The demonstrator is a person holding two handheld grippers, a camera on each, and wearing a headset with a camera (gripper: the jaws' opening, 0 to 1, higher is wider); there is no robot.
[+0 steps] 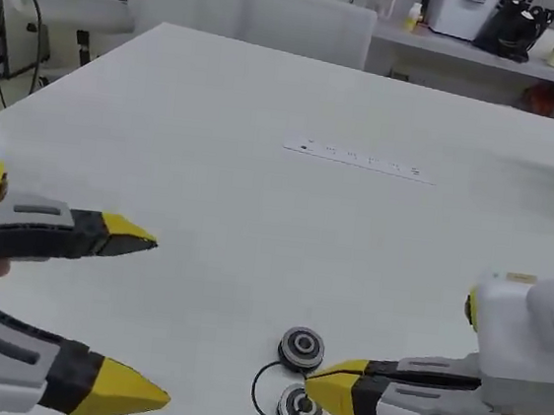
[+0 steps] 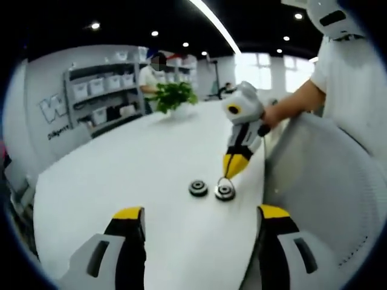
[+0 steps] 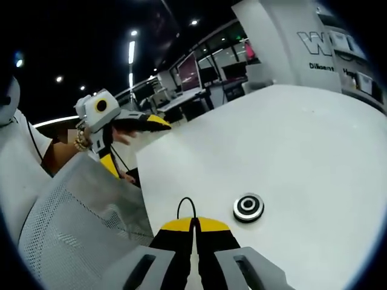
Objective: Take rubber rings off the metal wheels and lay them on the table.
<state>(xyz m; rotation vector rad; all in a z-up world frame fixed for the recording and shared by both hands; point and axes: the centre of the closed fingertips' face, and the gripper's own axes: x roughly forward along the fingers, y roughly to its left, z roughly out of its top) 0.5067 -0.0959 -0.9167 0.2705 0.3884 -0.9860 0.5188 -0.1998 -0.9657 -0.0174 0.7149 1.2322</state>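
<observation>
Two small metal wheels lie on the white table (image 1: 258, 196): the far wheel (image 1: 301, 348) (image 2: 198, 188) (image 3: 248, 207) and the near wheel (image 1: 302, 411) (image 2: 225, 191). My right gripper (image 1: 315, 375) (image 3: 193, 222) (image 2: 232, 171) is shut on a thin black rubber ring (image 1: 257, 384) (image 3: 185, 205). The ring loops out from the tips beside the near wheel; I cannot tell whether it still hangs on that wheel. My left gripper (image 1: 142, 314) (image 2: 201, 214) (image 3: 158, 123) stands open to the left of the wheels, holding nothing.
A flat white strip (image 1: 361, 161) lies mid-table. A mesh chair back (image 2: 326, 181) stands at the near table edge. A green plant (image 2: 172, 96) sits at the table's right end. Chairs (image 1: 306, 22) and a counter stand beyond the table.
</observation>
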